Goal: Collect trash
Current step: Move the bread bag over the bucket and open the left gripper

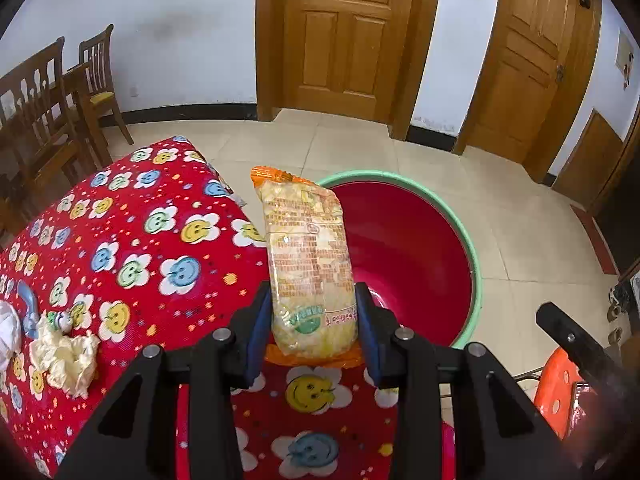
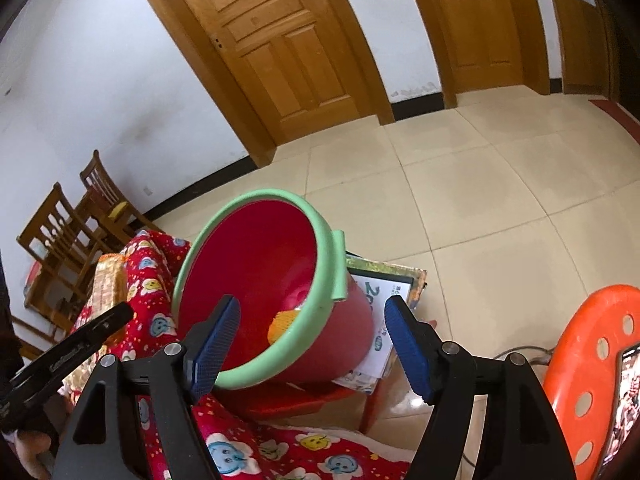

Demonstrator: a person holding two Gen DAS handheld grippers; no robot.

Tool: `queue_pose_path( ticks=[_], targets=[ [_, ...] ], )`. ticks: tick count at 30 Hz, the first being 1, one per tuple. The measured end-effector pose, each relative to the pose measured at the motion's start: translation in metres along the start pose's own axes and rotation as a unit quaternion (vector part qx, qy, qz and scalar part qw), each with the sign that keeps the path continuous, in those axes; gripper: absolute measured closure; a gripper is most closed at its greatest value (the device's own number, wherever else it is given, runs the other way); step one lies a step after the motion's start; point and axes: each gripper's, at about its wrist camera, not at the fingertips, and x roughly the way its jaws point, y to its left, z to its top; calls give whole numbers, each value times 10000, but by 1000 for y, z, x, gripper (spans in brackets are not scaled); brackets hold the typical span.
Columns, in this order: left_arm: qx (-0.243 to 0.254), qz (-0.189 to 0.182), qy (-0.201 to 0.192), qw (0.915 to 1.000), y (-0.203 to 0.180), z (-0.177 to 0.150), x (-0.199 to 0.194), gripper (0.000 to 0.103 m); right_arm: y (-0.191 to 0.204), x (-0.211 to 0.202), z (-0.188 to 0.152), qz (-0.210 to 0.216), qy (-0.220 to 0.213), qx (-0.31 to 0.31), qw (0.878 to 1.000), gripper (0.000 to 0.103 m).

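Note:
My left gripper (image 1: pixel 314 328) is shut on a yellow and orange snack packet (image 1: pixel 308 256) and holds it upright above the table's edge, just left of the red bucket with a green rim (image 1: pixel 404 248). The packet also shows in the right wrist view (image 2: pixel 106 280). My right gripper (image 2: pixel 312 344) is open and empty, its fingers either side of the tilted bucket (image 2: pixel 260 276). An orange scrap (image 2: pixel 284 324) lies inside the bucket. Crumpled yellowish paper (image 1: pixel 66 354) and a white wad (image 1: pixel 8 328) lie on the red flowered tablecloth (image 1: pixel 132 240).
The bucket rests on a red stool with papers (image 2: pixel 384 320) under it. An orange perforated stool (image 2: pixel 592 360) stands at the right. Wooden chairs (image 1: pixel 48 112) stand at the left wall. Wooden doors (image 1: pixel 344 36) are behind on a tiled floor.

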Motion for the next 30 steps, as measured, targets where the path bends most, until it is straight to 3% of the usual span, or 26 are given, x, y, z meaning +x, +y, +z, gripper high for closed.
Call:
queue_pose_path(
  ticks=[8, 13, 24, 30],
  targets=[
    [162, 89, 107, 9998, -12, 5, 20, 63, -9, 0, -1, -20, 40, 134, 9999, 27],
    [197, 194, -5, 9996, -16, 4, 19, 38, -13, 1, -1, -24, 65, 205, 9998, 27],
    [31, 270, 19, 9996, -6, 0, 10, 36, -9, -3, -2, 18, 73, 181, 9998, 27],
    [-203, 290, -37, 9994, 6, -4, -3, 28, -4, -7, -3, 71, 65, 132, 9999, 27]
  ],
)
